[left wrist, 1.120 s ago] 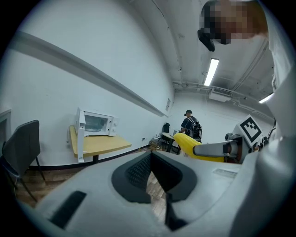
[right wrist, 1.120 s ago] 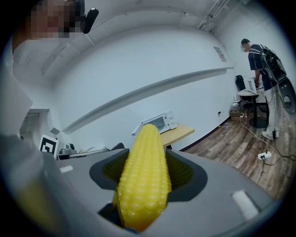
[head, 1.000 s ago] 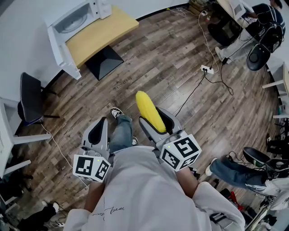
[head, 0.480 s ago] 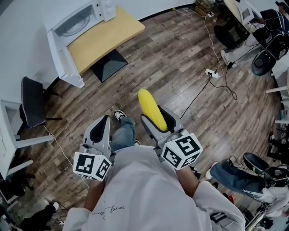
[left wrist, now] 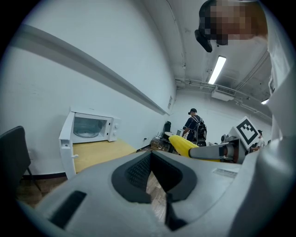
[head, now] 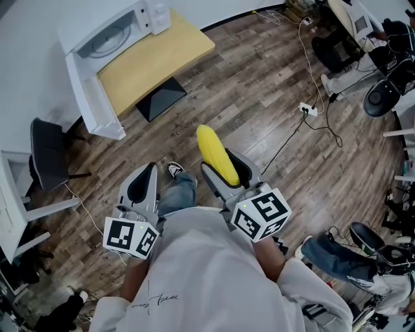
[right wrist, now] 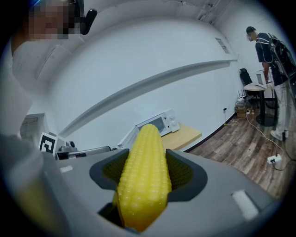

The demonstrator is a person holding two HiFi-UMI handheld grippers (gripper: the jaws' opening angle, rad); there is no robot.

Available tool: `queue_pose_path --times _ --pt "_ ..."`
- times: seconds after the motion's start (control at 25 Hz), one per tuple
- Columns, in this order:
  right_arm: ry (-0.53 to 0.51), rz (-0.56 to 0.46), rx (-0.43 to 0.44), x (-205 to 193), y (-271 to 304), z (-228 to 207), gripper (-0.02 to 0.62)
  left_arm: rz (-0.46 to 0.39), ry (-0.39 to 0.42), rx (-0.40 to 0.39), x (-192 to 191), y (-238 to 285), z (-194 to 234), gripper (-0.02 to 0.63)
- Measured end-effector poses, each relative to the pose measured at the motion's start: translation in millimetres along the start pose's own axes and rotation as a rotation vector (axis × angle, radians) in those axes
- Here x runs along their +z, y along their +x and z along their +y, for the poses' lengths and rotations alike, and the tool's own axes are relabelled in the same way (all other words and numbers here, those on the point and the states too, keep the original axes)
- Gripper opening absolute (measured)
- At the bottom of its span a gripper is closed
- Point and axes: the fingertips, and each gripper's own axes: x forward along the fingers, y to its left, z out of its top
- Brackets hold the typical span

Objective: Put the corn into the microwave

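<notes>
The right gripper (head: 221,166) has its jaws pinching the yellow corn cob (right wrist: 144,173) lengthwise, its tip jutting past them toward the open microwave (head: 110,32) on the wooden surface (head: 155,61) well ahead, while the left gripper (left wrist: 152,173) alongside has its jaws pressed together and empty.

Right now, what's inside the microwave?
Door open; only a round turntable shows in the microwave. Cavity corners are hidden. The corn is in the right hand-held gripper.

Rear end of corn (right wrist: 144,152) out of sight inside right claw (head: 222,166); bystander (head: 327,249) cropped by frame edge.
</notes>
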Motion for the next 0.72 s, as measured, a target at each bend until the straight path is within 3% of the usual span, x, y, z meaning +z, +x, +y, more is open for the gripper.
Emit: queue_pose_path --times 0.72 --pt "-0.007 0.035 0.044 59.9 133.7 -16.3 0.261 -0.043 -0.014 0.026 64.2 74.0 102.4 -0.008"
